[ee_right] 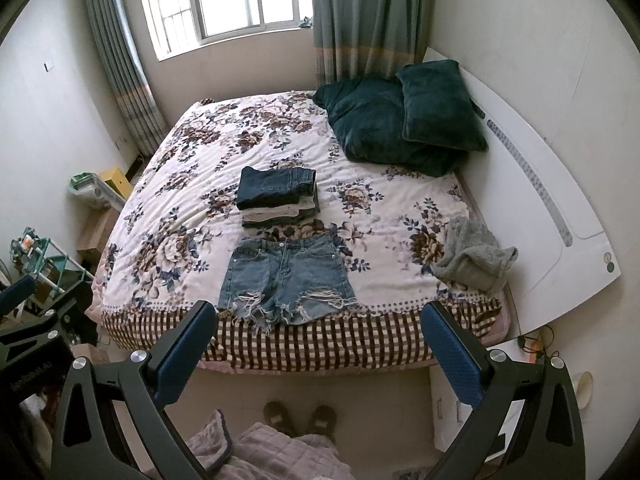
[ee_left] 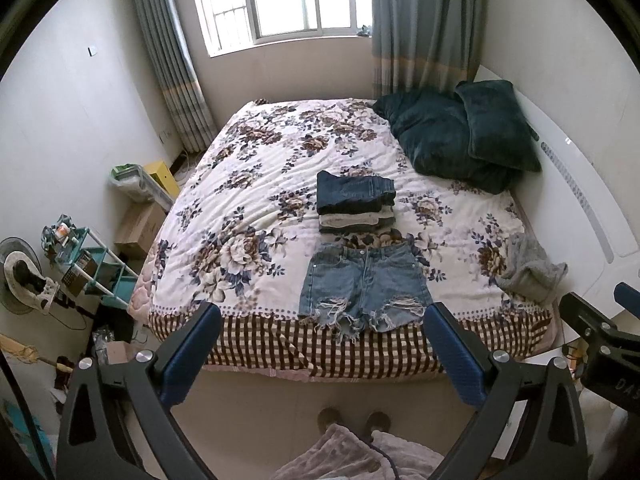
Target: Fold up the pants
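Observation:
Light-blue ripped denim shorts (ee_left: 362, 284) lie flat and unfolded at the near edge of the floral bed (ee_left: 224, 200), waistband away from me; they also show in the right wrist view (ee_right: 286, 274). Behind them sits a stack of folded pants (ee_left: 356, 200), dark jeans on top, also in the right wrist view (ee_right: 278, 196). My left gripper (ee_left: 322, 320) is open and empty, held above the floor short of the bed edge. My right gripper (ee_right: 318, 318) is open and empty, equally short of the shorts. The right gripper's body shows at the right edge of the left wrist view (ee_left: 600, 336).
Dark green pillows (ee_left: 460, 136) lie at the bed's far right. A grey garment (ee_left: 528, 268) lies crumpled at the right edge of the bed. A white headboard (ee_right: 540, 184) runs along the right. A teal shelf rack (ee_left: 92, 264), boxes and clutter fill the floor at left. Slippers (ee_right: 300, 416) stand by the bed.

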`<state>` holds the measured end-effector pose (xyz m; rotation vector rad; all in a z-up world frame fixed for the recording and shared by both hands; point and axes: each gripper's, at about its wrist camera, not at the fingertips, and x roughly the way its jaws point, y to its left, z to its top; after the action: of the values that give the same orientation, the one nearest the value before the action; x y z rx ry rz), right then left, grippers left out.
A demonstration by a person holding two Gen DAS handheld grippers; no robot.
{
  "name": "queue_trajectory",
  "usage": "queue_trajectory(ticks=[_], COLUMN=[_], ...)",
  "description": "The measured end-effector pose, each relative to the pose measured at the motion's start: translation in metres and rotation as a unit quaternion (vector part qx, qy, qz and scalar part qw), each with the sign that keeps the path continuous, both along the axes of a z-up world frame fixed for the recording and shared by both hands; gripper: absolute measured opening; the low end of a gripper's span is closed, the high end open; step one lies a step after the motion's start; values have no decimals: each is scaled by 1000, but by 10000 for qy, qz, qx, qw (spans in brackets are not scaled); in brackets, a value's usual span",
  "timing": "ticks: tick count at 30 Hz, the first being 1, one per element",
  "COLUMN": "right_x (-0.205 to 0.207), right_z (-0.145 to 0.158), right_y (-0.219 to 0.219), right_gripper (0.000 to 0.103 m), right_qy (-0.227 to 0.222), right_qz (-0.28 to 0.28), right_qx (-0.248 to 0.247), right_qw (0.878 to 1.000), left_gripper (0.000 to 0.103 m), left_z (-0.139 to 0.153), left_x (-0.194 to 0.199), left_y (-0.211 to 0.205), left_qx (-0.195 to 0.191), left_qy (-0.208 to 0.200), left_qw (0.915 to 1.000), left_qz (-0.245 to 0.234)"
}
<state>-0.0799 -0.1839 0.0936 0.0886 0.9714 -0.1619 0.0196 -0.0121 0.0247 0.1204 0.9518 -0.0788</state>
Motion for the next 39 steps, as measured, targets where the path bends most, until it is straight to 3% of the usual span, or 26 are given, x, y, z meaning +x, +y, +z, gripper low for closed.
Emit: queue_trajectory(ticks=[9,39], right_x=[11,18], right_z=[19,23], right_y=[-3,-7], right_gripper=[103,103], right_qy=[-33,-116], right_qz=[-8,-17], right_qx=[-3,-15], right_qw=[10000,9999], left_gripper=[103,103], left_z=[2,14], left_x=[-1,14], left_y=[-1,-10], left_qx=[-14,-11], left_qy=[-32,-110], left_qw=[10000,9999], left_qz=[-1,-6])
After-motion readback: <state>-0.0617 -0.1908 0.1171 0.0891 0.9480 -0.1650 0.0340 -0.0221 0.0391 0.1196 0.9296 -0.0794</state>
